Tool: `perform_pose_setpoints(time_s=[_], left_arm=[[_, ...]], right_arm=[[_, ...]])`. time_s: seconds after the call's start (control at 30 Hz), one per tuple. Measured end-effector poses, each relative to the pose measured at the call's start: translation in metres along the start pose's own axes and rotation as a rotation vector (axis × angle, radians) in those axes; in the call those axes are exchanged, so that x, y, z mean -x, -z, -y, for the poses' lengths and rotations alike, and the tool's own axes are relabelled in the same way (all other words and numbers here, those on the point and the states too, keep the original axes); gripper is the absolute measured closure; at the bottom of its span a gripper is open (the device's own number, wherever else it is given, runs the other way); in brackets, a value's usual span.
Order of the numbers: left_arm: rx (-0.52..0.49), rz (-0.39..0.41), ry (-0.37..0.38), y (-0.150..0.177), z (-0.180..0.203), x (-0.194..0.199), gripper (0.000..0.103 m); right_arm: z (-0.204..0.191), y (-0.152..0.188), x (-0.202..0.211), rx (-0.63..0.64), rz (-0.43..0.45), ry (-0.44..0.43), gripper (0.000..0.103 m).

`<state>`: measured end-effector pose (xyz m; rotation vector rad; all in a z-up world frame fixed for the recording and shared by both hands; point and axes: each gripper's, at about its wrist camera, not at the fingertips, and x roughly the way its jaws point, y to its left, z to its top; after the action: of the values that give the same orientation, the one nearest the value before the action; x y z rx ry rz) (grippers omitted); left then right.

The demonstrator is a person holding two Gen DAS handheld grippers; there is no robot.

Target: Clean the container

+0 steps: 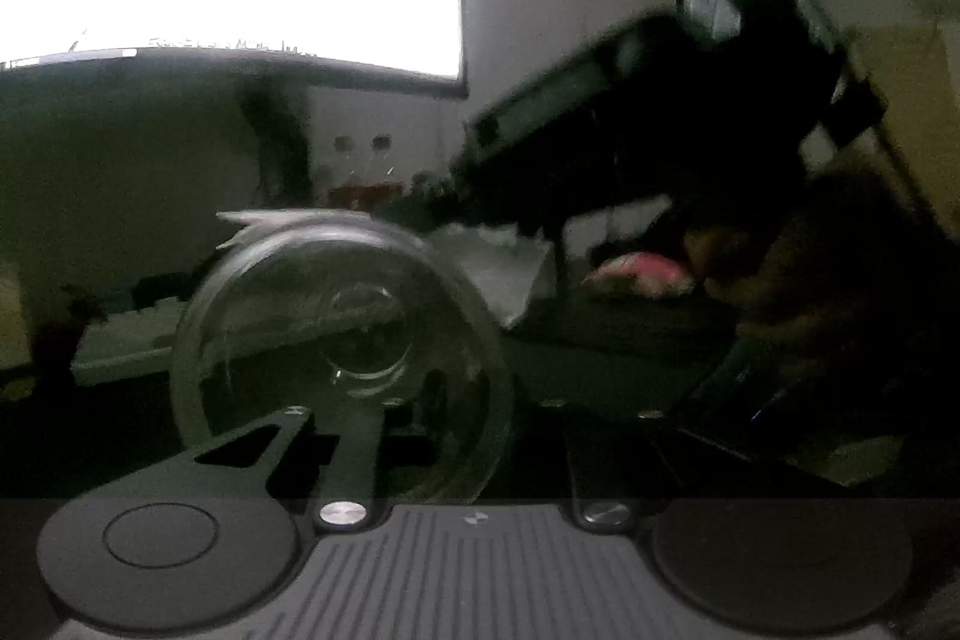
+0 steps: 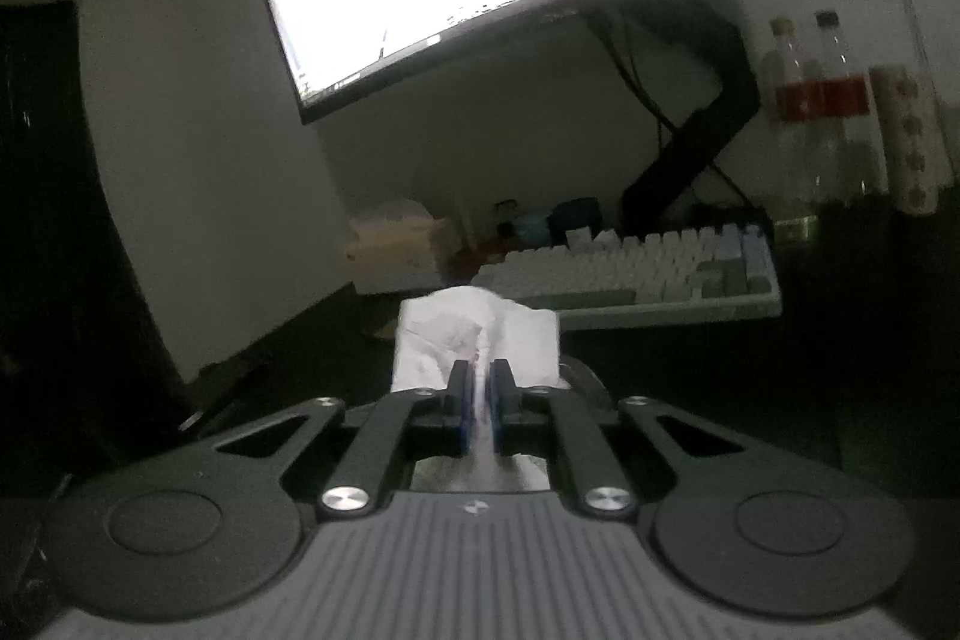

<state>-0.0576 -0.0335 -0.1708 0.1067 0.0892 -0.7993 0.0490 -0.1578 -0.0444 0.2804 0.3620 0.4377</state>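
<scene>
- Our left gripper (image 1: 360,400), nearly closed, meets a clear glass jar (image 1: 339,340); whether it grips, we cannot tell.
- Our right gripper (image 2: 478,403) pinches a white tissue (image 2: 474,334).

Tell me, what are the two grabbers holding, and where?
The right gripper pinches a white tissue at its near edge. The left gripper seems shut on the glass container at its lower rim; dim, so unsure.

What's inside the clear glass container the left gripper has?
Nothing shows inside the clear round glass container: its thick base and the dark desk show through. Its lower part is covered by the left gripper; the white tissue is outside, in the right gripper.
</scene>
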Motion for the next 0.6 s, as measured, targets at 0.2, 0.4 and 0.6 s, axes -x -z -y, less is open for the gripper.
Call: perform_pose_setpoints(time_s=[0.2,0.4,0.6], left_arm=[[0.225,0.05,0.147,-0.004,-0.034,0.011,0.09],[0.074,-0.031,0.084,-0.001,-0.02,0.007,0.029],[0.02,-0.105,0.014,0.006,-0.014,-0.009,0.015]], right_arm=[[-0.005,0.001,0.014,-0.016,-0.014,-0.046,0.095],[-0.016,0.002,0.007,0.017,-0.033,-0.06,0.095],[-0.031,-0.005,-0.008,0.087,-0.042,-0.06,0.094]])
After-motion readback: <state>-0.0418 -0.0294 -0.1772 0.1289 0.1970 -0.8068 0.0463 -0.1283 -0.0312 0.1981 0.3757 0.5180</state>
